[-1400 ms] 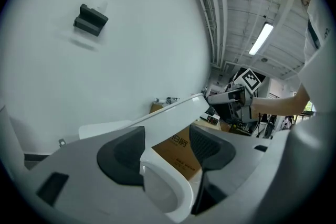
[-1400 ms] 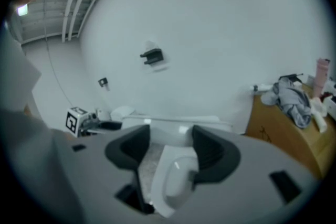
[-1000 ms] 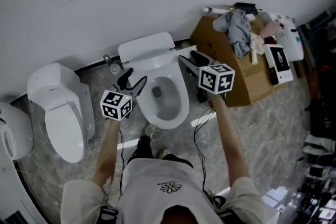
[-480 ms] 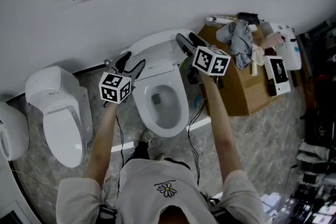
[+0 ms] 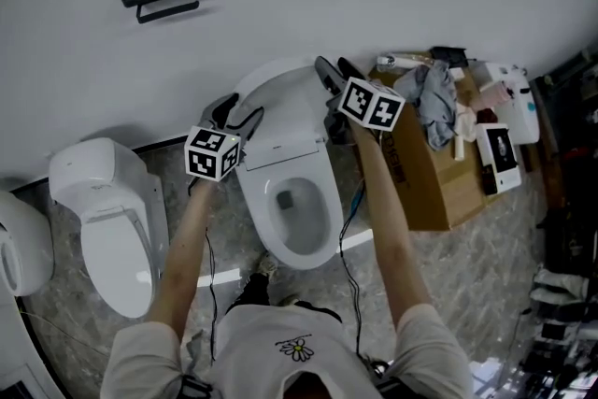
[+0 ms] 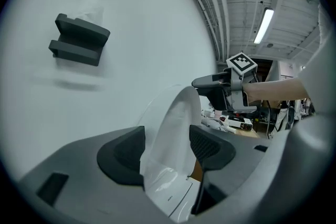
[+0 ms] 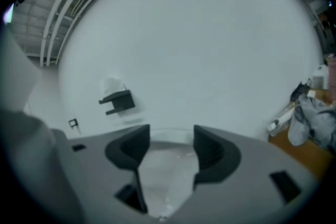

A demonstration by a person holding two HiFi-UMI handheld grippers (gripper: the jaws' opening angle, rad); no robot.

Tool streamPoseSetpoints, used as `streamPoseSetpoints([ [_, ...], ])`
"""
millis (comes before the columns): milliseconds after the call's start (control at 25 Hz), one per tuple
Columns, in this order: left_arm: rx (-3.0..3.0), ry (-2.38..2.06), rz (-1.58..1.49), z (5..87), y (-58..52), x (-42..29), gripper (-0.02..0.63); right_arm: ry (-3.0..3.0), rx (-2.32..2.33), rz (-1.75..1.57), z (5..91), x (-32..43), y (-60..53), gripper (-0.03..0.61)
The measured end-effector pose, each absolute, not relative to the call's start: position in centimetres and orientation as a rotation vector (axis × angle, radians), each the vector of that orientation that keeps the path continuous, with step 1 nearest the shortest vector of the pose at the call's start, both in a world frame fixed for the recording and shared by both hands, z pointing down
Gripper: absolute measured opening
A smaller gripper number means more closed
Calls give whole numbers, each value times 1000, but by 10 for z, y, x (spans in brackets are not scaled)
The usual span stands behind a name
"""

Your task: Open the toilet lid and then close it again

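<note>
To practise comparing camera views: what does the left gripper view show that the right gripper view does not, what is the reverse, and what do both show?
Only the left gripper view: the right gripper with its marker cube, the forearm behind it and a lit ceiling lamp.
Only the right gripper view: the grey cloth on the brown box.
Both: the white wall, the dark wall holder, and the toilet lid held between that view's own jaws.
</note>
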State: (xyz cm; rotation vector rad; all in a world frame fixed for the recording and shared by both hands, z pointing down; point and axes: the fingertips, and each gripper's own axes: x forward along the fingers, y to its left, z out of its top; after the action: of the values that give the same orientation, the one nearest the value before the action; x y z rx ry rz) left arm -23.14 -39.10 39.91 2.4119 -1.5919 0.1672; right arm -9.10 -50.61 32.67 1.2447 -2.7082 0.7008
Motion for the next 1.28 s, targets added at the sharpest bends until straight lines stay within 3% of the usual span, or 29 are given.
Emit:
streamPoseSetpoints([
  [600, 2422, -1610, 305, 409, -442, -259, 289, -2684, 1326, 681, 331, -124, -564, 268],
  [1280, 2348, -1637, 211, 406, -442, -260, 290, -2651, 1408, 719, 330, -123, -565, 267],
])
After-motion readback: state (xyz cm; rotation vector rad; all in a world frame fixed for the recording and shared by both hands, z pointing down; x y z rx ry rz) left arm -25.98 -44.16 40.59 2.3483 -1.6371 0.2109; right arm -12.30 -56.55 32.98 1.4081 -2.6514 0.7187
